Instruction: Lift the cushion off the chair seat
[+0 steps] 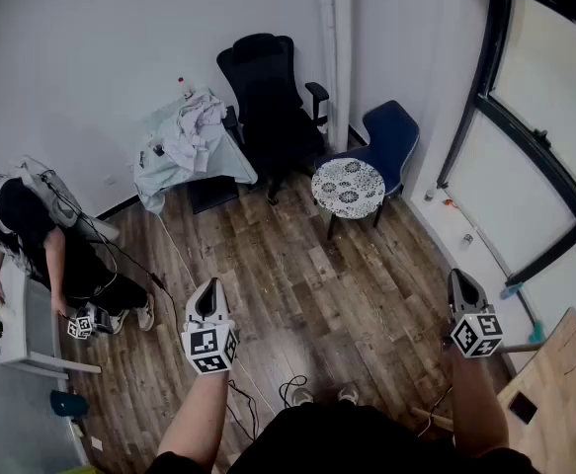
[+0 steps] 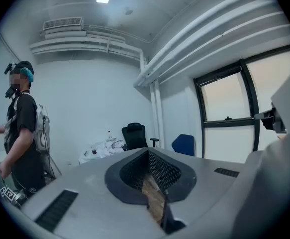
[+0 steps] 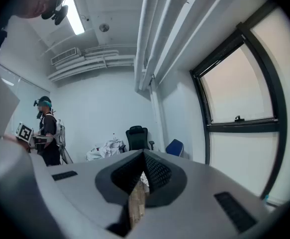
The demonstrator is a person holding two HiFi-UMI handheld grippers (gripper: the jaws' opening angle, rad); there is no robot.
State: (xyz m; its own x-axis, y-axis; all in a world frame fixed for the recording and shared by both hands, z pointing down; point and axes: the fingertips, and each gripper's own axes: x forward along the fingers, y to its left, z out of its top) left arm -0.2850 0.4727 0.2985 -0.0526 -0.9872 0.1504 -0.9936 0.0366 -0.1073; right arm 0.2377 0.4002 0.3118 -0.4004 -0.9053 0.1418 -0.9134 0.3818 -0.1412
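Observation:
A round white cushion (image 1: 348,187) with a dark pattern lies on the seat of a blue chair (image 1: 393,134) in the far corner by the window. Both grippers are held low and far short of it, over the wooden floor. My left gripper (image 1: 208,286) points toward the chairs with its jaws shut and nothing in them. My right gripper (image 1: 459,276) is further right, also shut and empty. The left gripper view shows the blue chair (image 2: 183,144) small beyond the closed left gripper (image 2: 147,151). The right gripper view has the blue chair (image 3: 174,147) past the right gripper (image 3: 144,153).
A black office chair (image 1: 268,97) stands left of the blue chair, beside a table (image 1: 184,151) heaped with cloth. A person (image 1: 41,235) bends at the left by a white table (image 1: 21,329). Cables (image 1: 288,388) lie near my feet. A wooden board (image 1: 554,393) leans at lower right.

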